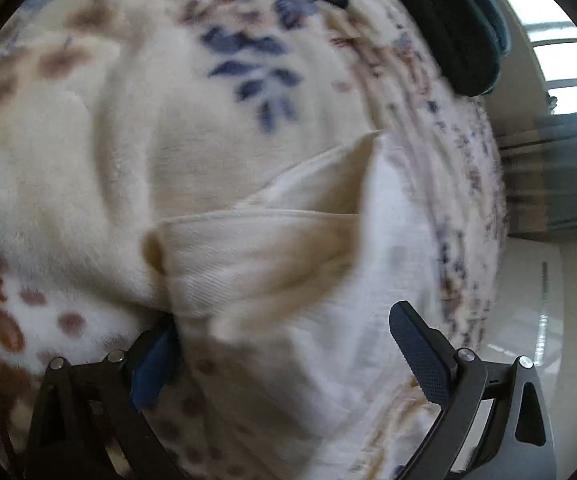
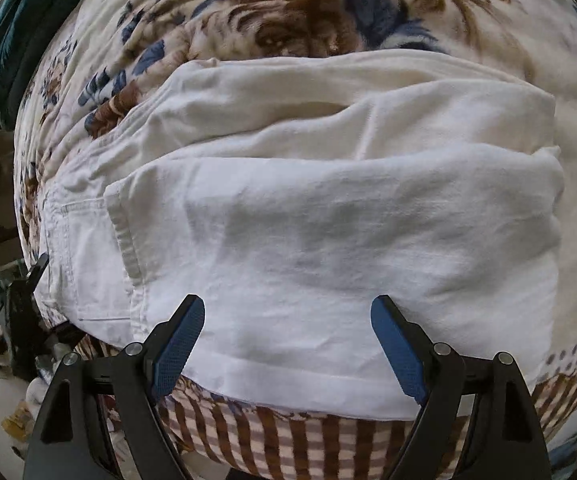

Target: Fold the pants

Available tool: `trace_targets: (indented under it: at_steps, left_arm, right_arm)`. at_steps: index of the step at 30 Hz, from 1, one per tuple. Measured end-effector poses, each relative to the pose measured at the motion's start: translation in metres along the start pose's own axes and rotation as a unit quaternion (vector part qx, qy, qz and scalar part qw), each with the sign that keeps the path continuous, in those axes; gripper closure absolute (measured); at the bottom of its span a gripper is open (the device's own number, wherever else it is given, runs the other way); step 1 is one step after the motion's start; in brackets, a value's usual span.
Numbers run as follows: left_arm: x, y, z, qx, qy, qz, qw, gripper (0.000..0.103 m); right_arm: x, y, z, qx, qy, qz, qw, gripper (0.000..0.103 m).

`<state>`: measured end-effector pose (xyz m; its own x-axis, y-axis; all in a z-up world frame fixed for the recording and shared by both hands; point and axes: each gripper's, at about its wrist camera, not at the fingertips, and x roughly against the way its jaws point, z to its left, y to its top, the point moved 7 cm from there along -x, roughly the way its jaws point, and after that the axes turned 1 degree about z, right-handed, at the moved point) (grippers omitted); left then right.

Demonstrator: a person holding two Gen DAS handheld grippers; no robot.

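White pants (image 2: 328, 220) lie folded across a floral blanket (image 2: 288, 8), with the waist and a back pocket (image 2: 88, 264) at the left and a hem along the near edge. My right gripper (image 2: 288, 312) hovers over the near hem, open, its blue pads apart with nothing pressed between them. In the left wrist view a cream fold of the pants (image 1: 268, 264) bulges up between the fingers of my left gripper (image 1: 284, 320). It stands open; cloth partly covers its left pad (image 1: 156, 360), and the right pad (image 1: 420, 356) is free.
A dark teal garment (image 2: 20, 40) lies at the blanket's far edge, seen also as a dark teal garment (image 1: 448, 20) in the left wrist view. The bed's edge drops to a pale floor (image 1: 528, 320). A black object (image 2: 24, 300) sits at the pants' waist end.
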<state>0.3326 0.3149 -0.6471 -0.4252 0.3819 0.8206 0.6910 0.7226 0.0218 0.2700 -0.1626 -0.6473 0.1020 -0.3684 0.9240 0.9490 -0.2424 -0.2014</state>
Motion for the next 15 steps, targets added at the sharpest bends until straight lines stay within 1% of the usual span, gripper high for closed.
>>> trace_targets:
  at_steps: [4, 6, 7, 8, 9, 10, 11, 12, 13, 14, 15]
  left_arm:
    - [-0.008, 0.008, 0.008, 0.019, -0.020, -0.003, 0.9996, 0.003]
    - [0.004, 0.007, -0.001, 0.033, -0.033, -0.018, 0.9987, 0.003]
    - [0.014, 0.003, -0.010, 0.029, -0.043, -0.027, 0.9983, 0.006]
    - [0.025, 0.000, -0.023, 0.011, -0.054, -0.036, 0.9978, 0.006]
    - [0.033, -0.002, -0.037, -0.017, -0.055, -0.046, 0.9973, 0.006]
    - [0.037, -0.004, -0.048, -0.047, -0.051, -0.052, 0.9962, 0.005]
    - [0.034, -0.003, -0.051, -0.057, -0.046, -0.050, 0.9960, 0.005]
    - [0.025, -0.001, -0.044, -0.054, -0.027, -0.044, 0.9972, 0.005]
    - [0.015, 0.003, -0.035, -0.037, -0.021, -0.033, 0.9986, 0.006]
    - [0.004, 0.008, -0.027, -0.016, -0.022, -0.023, 0.9994, 0.006]
    - [-0.006, 0.015, -0.012, 0.012, -0.019, -0.016, 0.9996, 0.007]
  right_arm:
    - [0.001, -0.001, 0.007, 0.019, -0.004, 0.008, 1.000, 0.015]
    - [0.003, -0.003, 0.007, 0.025, -0.004, 0.013, 1.000, 0.015]
    - [0.003, -0.004, 0.008, 0.028, -0.002, 0.016, 0.999, 0.015]
    - [0.001, -0.006, 0.008, 0.030, -0.001, 0.018, 0.999, 0.015]
    - [-0.001, -0.007, 0.009, 0.031, -0.001, 0.020, 0.999, 0.015]
    - [-0.003, -0.009, 0.008, 0.029, 0.000, 0.021, 0.999, 0.015]
    - [-0.004, -0.010, 0.007, 0.026, 0.002, 0.022, 0.999, 0.015]
    - [-0.005, -0.011, 0.006, 0.021, 0.004, 0.023, 1.000, 0.015]
    - [-0.006, -0.012, 0.005, 0.015, 0.008, 0.024, 1.000, 0.015]
    - [-0.006, -0.012, 0.003, 0.009, 0.012, 0.024, 1.000, 0.015]
    - [-0.005, -0.011, 0.002, 0.004, 0.016, 0.025, 1.000, 0.015]
